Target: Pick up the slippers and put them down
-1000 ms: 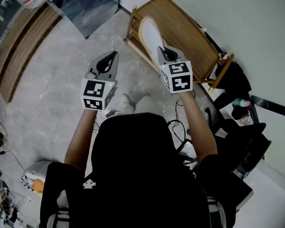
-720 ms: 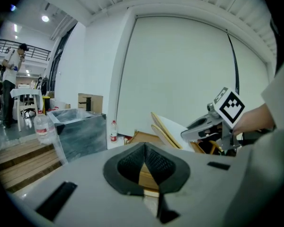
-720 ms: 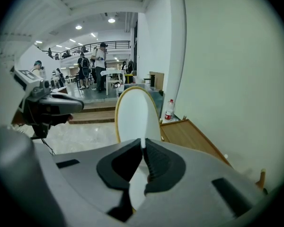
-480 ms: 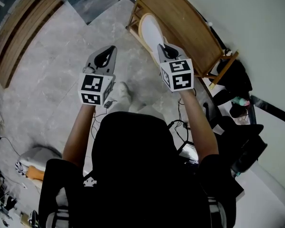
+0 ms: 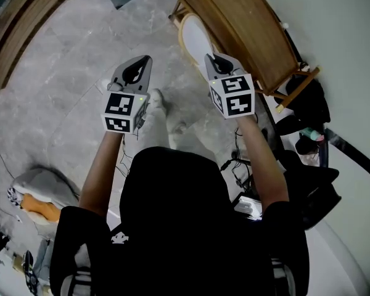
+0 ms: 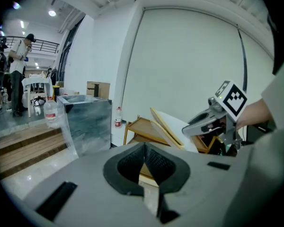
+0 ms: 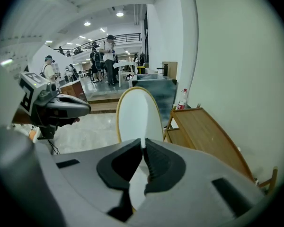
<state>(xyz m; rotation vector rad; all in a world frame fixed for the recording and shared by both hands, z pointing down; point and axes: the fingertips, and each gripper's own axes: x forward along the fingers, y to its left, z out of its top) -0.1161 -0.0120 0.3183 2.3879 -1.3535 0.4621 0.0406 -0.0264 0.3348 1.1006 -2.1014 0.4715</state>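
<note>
- Both grippers, the left gripper point(image 5: 143, 65) and the right gripper point(image 5: 213, 60), have gone forward with the person. The floor point(image 5: 68, 73) has slid down the head view, and a grey and orange bundle point(image 5: 34, 193) at the lower left now shows in full.
- A wooden rack point(image 5: 246, 29) leans by the wall ahead of the right gripper, with a white oval board point(image 5: 196, 42) propped against it.
- No slipper can be named for certain. The grey and orange bundle may be one, and it lies well apart from both grippers, back beside the person's left arm. A pale shoe point(image 5: 155, 98) under the left gripper looks like the person's own foot.
- Each gripper view shows its jaws closed tip to tip with nothing between them.
- By my reading the task has not begun: nothing is lifted, so finding, picking up and setting down all remain.
</note>
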